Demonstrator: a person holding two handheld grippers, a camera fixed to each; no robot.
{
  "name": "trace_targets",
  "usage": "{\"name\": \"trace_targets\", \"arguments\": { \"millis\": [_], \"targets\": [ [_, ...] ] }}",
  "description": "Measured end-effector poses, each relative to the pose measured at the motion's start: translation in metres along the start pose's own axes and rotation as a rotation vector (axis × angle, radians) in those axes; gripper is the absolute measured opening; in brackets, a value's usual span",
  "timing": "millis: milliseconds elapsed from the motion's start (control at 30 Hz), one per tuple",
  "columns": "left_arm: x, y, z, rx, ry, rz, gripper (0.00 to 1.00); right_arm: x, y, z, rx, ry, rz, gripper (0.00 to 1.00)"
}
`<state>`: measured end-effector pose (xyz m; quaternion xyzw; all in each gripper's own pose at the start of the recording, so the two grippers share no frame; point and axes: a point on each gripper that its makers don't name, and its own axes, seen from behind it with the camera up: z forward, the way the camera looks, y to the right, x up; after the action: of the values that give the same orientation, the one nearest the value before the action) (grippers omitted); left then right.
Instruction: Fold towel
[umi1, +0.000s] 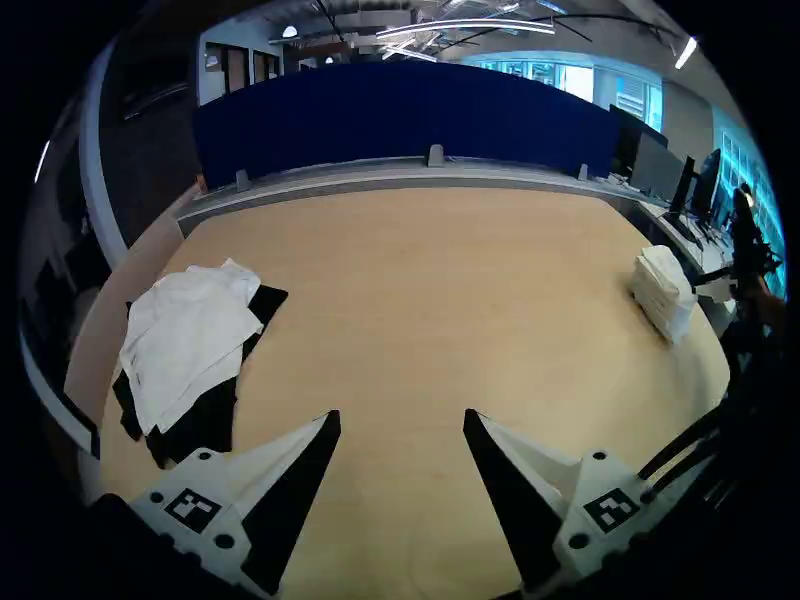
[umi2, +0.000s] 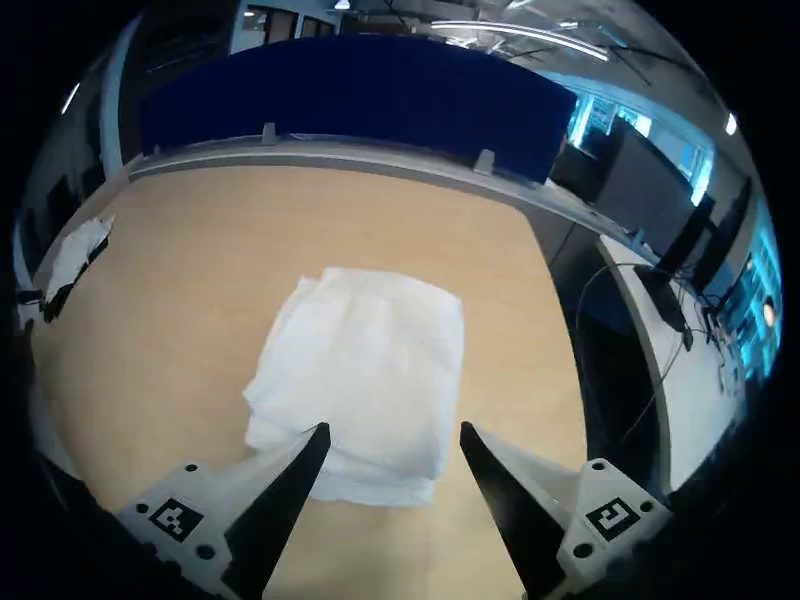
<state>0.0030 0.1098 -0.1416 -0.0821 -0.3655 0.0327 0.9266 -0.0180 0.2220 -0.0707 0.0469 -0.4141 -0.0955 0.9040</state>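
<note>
Table (umi1: 420, 300) is pale tan wood grain, with a deep navy divider (umi1: 400, 110) along its far edge. By the left edge a white towel (umi1: 185, 335) lies on a black cloth (umi1: 205, 420). The folded stack (umi1: 665, 290) at the right edge is white too. Left gripper (umi1: 401, 412) and right gripper (umi2: 394, 426) are black-fingered on white bodies (plus black-and-white square markers).

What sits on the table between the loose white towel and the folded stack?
Nothing: in the left gripper view, bare wooden tabletop runs from the loose white towel to the folded stack.
</note>
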Motion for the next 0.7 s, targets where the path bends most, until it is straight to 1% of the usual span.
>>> {"name": "trace_targets", "arguments": {
  "millis": [267, 367, 700],
  "targets": [
    [0.001, -0.004, -0.002, 0.004, 0.002, -0.004, 0.91, 0.006, -0.021, 0.01, 0.038, 0.003, -0.009, 1.0],
    [0.0, -0.004, -0.002, 0.005, 0.001, -0.004, 0.91, 0.002, -0.028, 0.014, 0.052, -0.007, -0.016, 1.0],
    [-0.003, -0.011, -0.004, 0.016, -0.001, -0.007, 0.91, -0.026, -0.034, 0.025, 0.062, -0.065, -0.033, 1.0]
  ]
}}
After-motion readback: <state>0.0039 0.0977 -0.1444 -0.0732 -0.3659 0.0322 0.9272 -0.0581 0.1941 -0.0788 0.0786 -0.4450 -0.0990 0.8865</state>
